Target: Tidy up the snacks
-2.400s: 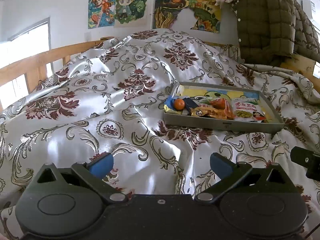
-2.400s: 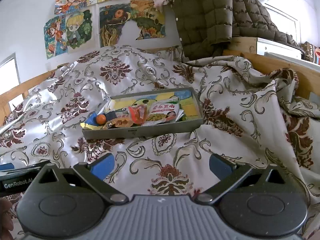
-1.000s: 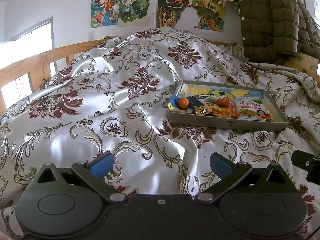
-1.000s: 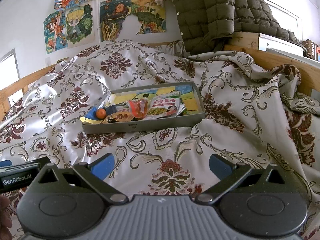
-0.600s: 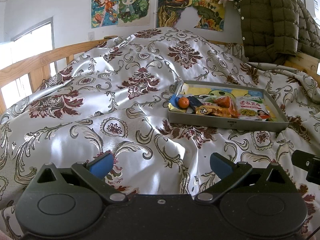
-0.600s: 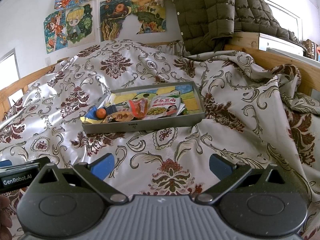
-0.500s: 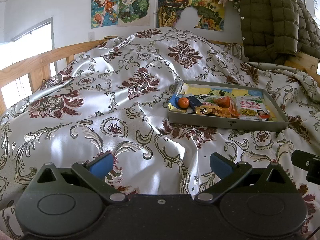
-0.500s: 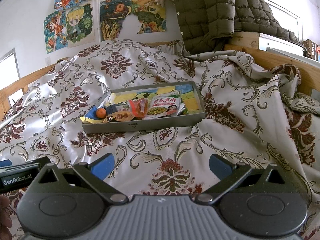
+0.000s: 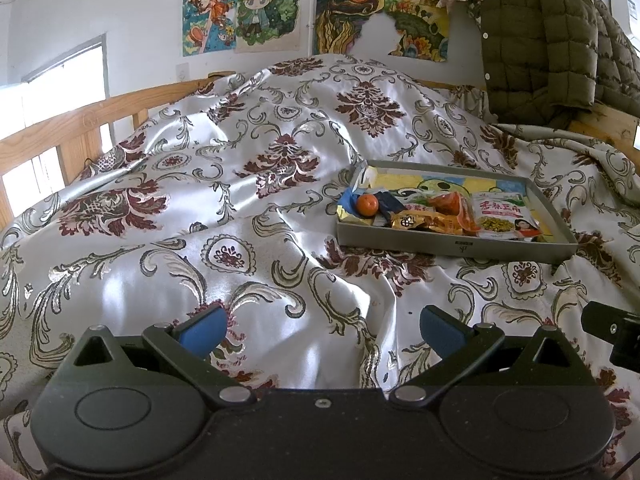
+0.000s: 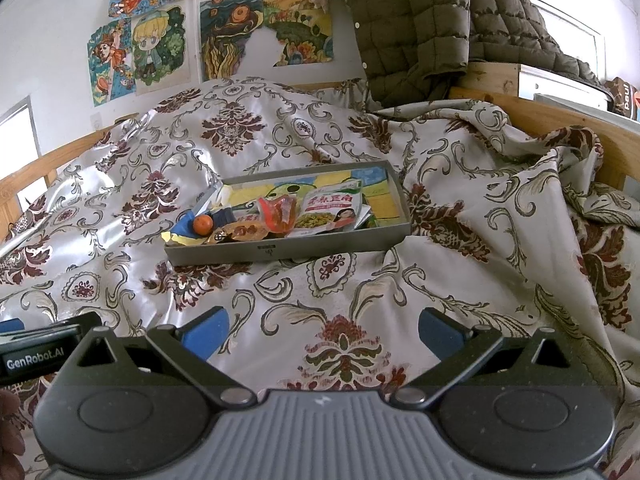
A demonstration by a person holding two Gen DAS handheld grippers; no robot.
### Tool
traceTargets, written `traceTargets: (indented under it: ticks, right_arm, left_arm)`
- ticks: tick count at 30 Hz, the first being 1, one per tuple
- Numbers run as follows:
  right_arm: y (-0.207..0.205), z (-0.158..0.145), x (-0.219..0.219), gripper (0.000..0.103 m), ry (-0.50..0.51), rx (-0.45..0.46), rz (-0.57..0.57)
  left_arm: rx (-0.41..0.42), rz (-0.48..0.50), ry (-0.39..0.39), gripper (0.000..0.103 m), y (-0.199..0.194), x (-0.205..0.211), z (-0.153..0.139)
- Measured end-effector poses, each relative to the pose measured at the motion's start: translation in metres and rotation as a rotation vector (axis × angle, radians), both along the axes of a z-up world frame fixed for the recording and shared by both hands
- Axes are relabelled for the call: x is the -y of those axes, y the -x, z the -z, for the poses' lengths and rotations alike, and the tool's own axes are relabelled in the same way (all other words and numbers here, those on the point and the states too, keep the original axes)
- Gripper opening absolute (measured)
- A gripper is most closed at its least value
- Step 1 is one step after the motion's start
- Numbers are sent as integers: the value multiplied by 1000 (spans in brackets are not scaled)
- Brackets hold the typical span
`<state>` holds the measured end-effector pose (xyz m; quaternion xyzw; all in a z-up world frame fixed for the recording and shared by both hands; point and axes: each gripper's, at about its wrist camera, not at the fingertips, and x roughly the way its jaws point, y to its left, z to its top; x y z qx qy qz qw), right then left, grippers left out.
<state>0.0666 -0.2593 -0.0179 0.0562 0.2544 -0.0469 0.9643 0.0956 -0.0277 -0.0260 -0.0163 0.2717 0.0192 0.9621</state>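
My left gripper (image 9: 319, 330) is spread wide with nothing in it, hanging over the bedspread (image 9: 168, 248). The snacks (image 9: 436, 214) all sit piled in the grey tray (image 9: 452, 245). My right gripper (image 10: 322, 330) is equally wide and empty. Could be pre-sorting or already done, can't call it.

- Left wrist view: low over the bedspread (image 9: 256, 184), facing forward; gray tray (image 9: 452, 242) well ahead at 1 o'clock.
- Right wrist view: same height and heading; tray (image 10: 280, 249) at 11 o'clock.
- Shared: tray, bedspread, wall posters (image 9: 248, 12).
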Motion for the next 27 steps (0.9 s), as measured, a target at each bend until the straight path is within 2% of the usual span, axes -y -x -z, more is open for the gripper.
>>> traceTargets:
  ticks: [8, 27]
  right_arm:
    - [0, 0, 0, 103, 0, 0, 0]
    - [0, -1, 0, 103, 0, -2, -1]
  left_arm:
    - [-20, -3, 23, 102, 1, -10, 1]
    - [-41, -8, 6, 102, 1, -4, 2]
